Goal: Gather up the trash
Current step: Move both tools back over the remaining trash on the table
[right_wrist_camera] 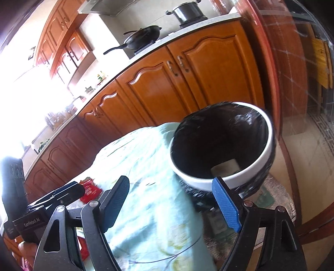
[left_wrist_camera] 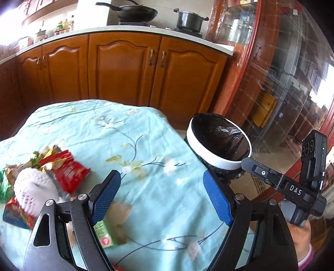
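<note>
A white-rimmed trash bin (left_wrist_camera: 219, 143) lined with a black bag stands at the table's right edge; in the right wrist view the bin (right_wrist_camera: 223, 143) holds a pale scrap at its bottom. Snack wrappers, a red one (left_wrist_camera: 66, 168) among them, lie in a pile at the table's left beside a white knitted item (left_wrist_camera: 35, 187). A green carton (left_wrist_camera: 104, 235) lies under my left gripper (left_wrist_camera: 162, 196), which is open and empty over the cloth. My right gripper (right_wrist_camera: 173, 200) is open and empty, just in front of the bin. The red wrapper (right_wrist_camera: 89, 188) shows at its left.
The table is covered with a light blue floral cloth (left_wrist_camera: 135, 146). Wooden kitchen cabinets (left_wrist_camera: 125, 68) stand behind it, with a wok (left_wrist_camera: 135, 12) and a pot (left_wrist_camera: 190, 19) on the counter. A glass door (left_wrist_camera: 292, 83) is at the right.
</note>
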